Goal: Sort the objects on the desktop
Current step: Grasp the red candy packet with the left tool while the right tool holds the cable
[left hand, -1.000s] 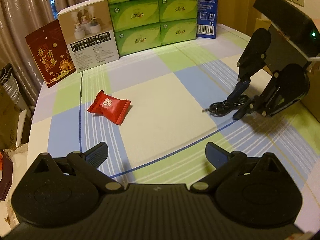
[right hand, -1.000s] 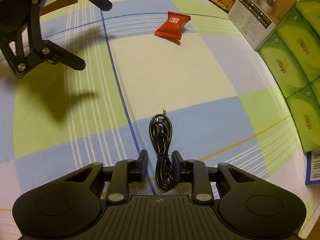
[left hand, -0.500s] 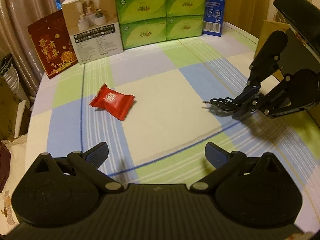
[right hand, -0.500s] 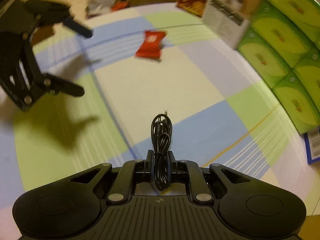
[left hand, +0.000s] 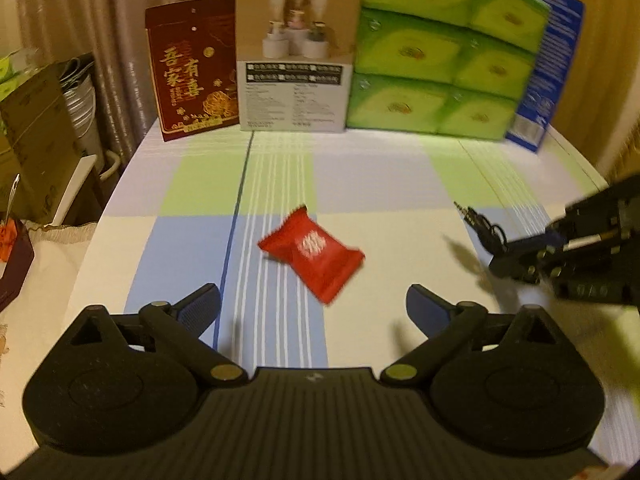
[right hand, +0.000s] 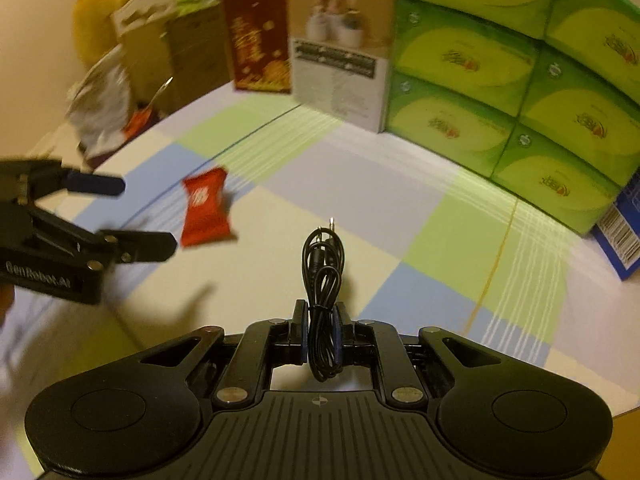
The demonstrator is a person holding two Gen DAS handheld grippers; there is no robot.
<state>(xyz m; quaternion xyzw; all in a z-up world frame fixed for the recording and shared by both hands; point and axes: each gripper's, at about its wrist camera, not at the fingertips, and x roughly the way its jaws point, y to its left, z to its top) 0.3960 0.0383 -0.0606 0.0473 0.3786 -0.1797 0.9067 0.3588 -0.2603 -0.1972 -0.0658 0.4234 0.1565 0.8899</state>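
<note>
A red sweet packet [left hand: 312, 258] lies flat on the chequered tablecloth [left hand: 400, 184]. My left gripper [left hand: 312, 304] hovers just short of it with its jaws wide and closing, and the pads touch nothing. In the right wrist view the same packet [right hand: 204, 208] sits just beyond the left gripper [right hand: 144, 216]. My right gripper [right hand: 321, 332] is shut on a coiled black audio cable [right hand: 322, 264], whose plug end sticks out forward. From the left wrist view, the right gripper [left hand: 520, 256] holds the cable [left hand: 484, 228] above the cloth at the right.
Along the table's back edge stand a dark red gift box [left hand: 192, 80], a white product box [left hand: 294, 56], stacked green tissue packs [left hand: 436, 64] and a blue box [left hand: 544, 68]. Cardboard boxes [left hand: 36, 132] and clutter stand off the left edge.
The right gripper closed on the cable and lifted it off the cloth. The left gripper swung toward the red packet, which now lies centred before it. Both views rolled.
</note>
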